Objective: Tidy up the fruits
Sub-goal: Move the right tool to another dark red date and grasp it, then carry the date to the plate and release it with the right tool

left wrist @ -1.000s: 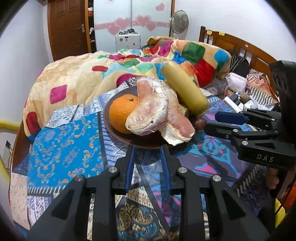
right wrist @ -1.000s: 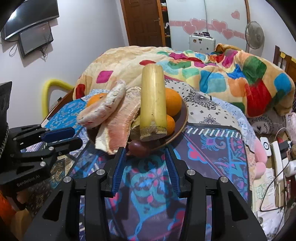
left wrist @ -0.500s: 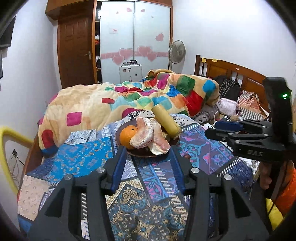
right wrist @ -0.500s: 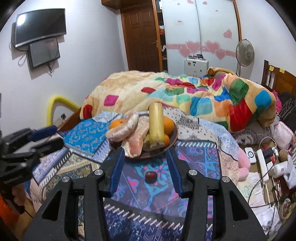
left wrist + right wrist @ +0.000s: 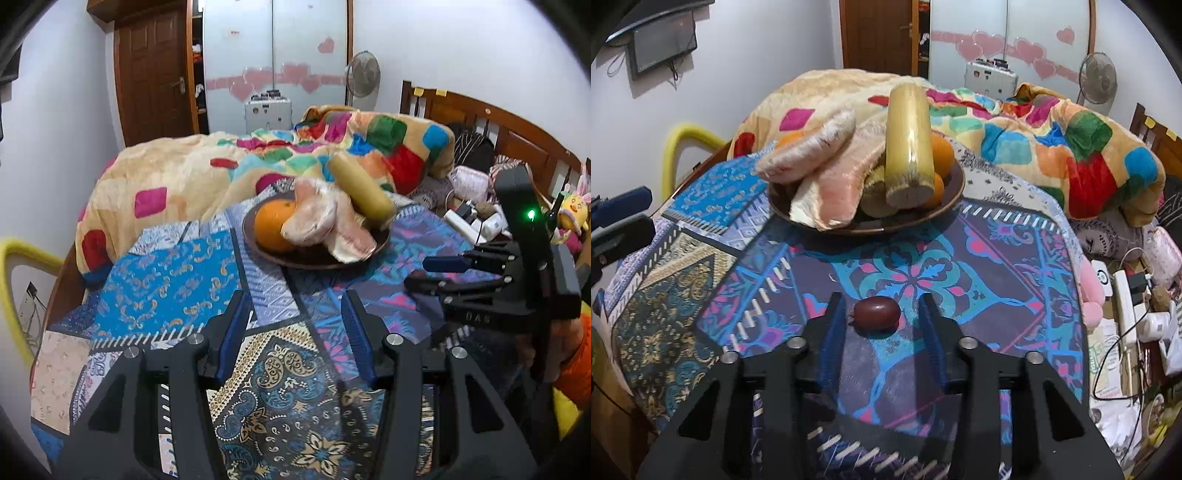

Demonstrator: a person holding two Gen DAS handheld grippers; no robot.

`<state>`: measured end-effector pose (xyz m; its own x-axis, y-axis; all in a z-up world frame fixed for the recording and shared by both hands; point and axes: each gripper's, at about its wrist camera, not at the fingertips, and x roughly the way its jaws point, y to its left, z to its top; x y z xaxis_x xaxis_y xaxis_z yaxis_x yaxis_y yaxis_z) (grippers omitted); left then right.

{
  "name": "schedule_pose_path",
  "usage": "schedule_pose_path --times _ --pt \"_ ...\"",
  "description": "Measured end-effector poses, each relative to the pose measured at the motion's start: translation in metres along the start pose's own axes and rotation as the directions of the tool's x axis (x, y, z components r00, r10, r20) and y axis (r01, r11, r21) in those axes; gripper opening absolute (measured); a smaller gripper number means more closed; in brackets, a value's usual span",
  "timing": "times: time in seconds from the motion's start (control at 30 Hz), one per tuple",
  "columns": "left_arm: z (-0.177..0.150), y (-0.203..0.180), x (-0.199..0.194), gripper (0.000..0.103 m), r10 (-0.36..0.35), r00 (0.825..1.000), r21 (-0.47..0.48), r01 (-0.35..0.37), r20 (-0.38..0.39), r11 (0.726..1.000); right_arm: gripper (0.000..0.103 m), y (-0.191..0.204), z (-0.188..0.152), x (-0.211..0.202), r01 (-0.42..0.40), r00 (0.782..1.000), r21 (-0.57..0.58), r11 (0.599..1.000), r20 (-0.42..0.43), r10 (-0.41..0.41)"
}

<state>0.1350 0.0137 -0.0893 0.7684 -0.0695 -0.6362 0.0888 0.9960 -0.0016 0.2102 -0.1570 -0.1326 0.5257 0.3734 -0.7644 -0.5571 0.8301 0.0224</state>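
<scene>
Right wrist view first: the right tongs (image 5: 882,325) sit low over the patterned cloth (image 5: 997,266) on the counter, and a small dark red-brown fruit (image 5: 875,313) lies right between the blue pads (image 5: 833,336). The jaws are closing in on it, but there is a sliver of cloth showing on either side, so the pads are not pressing on it yet. Nothing is gripped.

Just beyond it, the brown plate (image 5: 923,218) is piled up: two pale pink pomelo segments (image 5: 827,162) lean off its left side, a thick yellowish cut stalk (image 5: 908,144) rests on top with its cut end facing the camera, and oranges (image 5: 942,155) peek out from behind the stalk.

Over to the left wrist view: the left tongs (image 5: 295,325) hover above the cloth nearer the camera than the plate (image 5: 295,260), jaws opening with only fabric between them, so they hold nothing. An orange (image 5: 271,225) sits at the plate's left. The right tongs (image 5: 436,273) show from the side at the right, carried by a hand in an orange sleeve (image 5: 572,354). A bright patchwork duvet (image 5: 295,162) is heaped on the bed behind.
</scene>
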Motion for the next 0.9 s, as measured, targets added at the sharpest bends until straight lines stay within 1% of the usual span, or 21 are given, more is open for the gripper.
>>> schedule_pose_path --times 0.07,0.1,0.3,0.43,0.5,0.57,0.67,0.73,0.77,0.83,0.9 --pt "-0.004 0.002 0.007 0.052 0.002 1.0 -0.001 -0.002 -0.012 1.0 0.025 -0.001 0.001 0.005 -0.008 1.0 -0.005 1.0 -0.014 0.008" --pt "-0.005 0.003 0.009 0.052 0.0 1.0 -0.003 0.0 -0.016 1.0 0.023 0.0 0.001 0.005 -0.004 1.0 -0.013 1.0 -0.013 0.004" --pt "-0.007 0.006 0.013 0.052 -0.002 1.0 -0.005 0.001 -0.012 1.0 0.023 0.009 0.006 -0.005 0.003 0.999 -0.038 0.999 0.033 -0.002" --pt "-0.008 0.009 0.013 0.052 -0.004 1.0 -0.007 0.004 0.002 1.0 0.023 0.016 0.028 -0.016 -0.004 0.994 -0.043 0.999 0.106 0.008" --pt "-0.009 0.011 0.013 0.052 -0.002 1.0 -0.007 0.002 0.006 1.0 0.023 0.02 0.038 -0.014 0.0 0.992 -0.05 0.999 0.126 0.006" --pt "-0.009 0.013 0.015 0.052 0.0 1.0 -0.009 0.0 0.006 1.0 0.023 0.023 0.048 -0.01 0.022 0.989 -0.063 0.998 0.144 -0.013" --pt "-0.01 0.018 0.018 0.052 -0.006 1.0 -0.016 0.006 0.001 1.0 0.024 0.024 0.058 -0.003 0.041 0.987 -0.073 0.997 0.155 -0.029" --pt "-0.011 0.02 0.019 0.052 -0.008 1.0 -0.017 0.008 -0.001 1.0 0.027 0.024 0.06 -0.001 0.07 0.984 -0.074 0.995 0.169 -0.057" --pt "-0.011 0.02 0.02 0.052 -0.008 1.0 -0.016 0.008 -0.001 1.0 0.028 0.024 0.063 0.0 0.07 0.984 -0.075 0.995 0.168 -0.057" --pt "-0.01 0.02 0.021 0.052 -0.008 1.0 -0.016 0.008 0.002 1.0 0.038 0.023 0.065 -0.001 0.049 0.985 -0.075 0.996 0.17 -0.035" --pt "-0.009 0.019 0.021 0.052 -0.01 1.0 -0.018 0.01 0.007 1.0 0.042 0.024 0.066 -0.005 0.066 0.981 -0.078 0.995 0.189 -0.05"
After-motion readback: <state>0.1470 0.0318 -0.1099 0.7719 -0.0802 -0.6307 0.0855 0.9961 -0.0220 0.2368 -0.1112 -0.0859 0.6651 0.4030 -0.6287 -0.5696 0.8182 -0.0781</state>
